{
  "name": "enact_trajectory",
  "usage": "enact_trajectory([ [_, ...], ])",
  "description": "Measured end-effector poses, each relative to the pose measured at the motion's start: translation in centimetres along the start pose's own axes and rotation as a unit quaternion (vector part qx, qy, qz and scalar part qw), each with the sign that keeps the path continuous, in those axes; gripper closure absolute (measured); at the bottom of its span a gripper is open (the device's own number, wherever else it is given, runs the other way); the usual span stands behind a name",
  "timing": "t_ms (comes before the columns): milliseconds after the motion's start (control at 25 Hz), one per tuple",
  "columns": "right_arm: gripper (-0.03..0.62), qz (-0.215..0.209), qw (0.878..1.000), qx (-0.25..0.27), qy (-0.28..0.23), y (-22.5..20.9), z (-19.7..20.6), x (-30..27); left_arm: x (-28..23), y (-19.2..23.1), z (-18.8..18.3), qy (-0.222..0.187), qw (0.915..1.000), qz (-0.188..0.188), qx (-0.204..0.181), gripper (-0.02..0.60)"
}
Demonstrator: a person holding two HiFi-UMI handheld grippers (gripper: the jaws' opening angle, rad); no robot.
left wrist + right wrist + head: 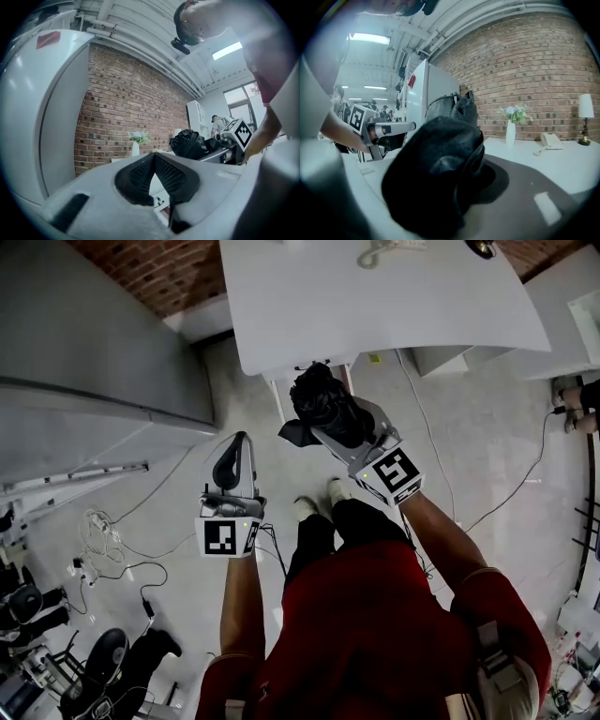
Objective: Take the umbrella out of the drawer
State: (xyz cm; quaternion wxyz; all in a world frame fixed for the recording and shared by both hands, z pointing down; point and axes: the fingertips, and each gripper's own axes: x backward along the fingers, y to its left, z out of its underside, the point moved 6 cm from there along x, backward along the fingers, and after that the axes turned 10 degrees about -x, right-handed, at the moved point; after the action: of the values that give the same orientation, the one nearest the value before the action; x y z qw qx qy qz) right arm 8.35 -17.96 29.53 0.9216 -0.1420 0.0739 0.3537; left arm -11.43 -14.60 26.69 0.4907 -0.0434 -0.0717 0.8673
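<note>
Red top (366, 615): nearest the head camera, the person's shoulders fill the bottom of the head view, and both forearms reach forward from them.
Umbrella (328, 407): black, folded into a crumpled bundle, up in the air in front of the desk edge and resting on nothing. By the look of it, it's already clear of the drawer!
Right gripper (349, 432): jaws spread fairly wide and clamped round the fat middle of the bundle. In its own view the dark fabric fills the space between them. Gripping the bulk looks like the way to stop loose folds slipping.
Left gripper (234, 465): pads meeting at the tips with nothing between them, held beside the other and well apart from the umbrella. It seems to be kept out of the way.
Drawer: cannot be picked out for certain in any view.
White desk (375, 296): straight ahead, with a telephone (551, 139), a vase of flowers (511, 126) and a lamp (585, 112) on top.
Brick wall (534, 70): behind the desk.
Cables (103, 540): looped on the floor to the left, a snag risk if the bundle drops low.
Progress: the removal looks all but done. Only setting the umbrella down seems to be left.
</note>
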Motion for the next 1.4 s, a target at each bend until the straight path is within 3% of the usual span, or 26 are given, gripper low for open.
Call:
enact_trajectory([
  [560,0.343,0.015,0.995,-0.040,-0.092,1.5,-6.4,7.0,0.3,-2.1,-7.4,-0.038,0.9990,0.021,-0.010,0.575],
  [1400,0.344,0.028,0.991,-0.048,-0.119,2.4,-7.8,9.0,0.9,-2.0,-9.1,-0.058,0.9976,0.037,-0.012,0.575],
])
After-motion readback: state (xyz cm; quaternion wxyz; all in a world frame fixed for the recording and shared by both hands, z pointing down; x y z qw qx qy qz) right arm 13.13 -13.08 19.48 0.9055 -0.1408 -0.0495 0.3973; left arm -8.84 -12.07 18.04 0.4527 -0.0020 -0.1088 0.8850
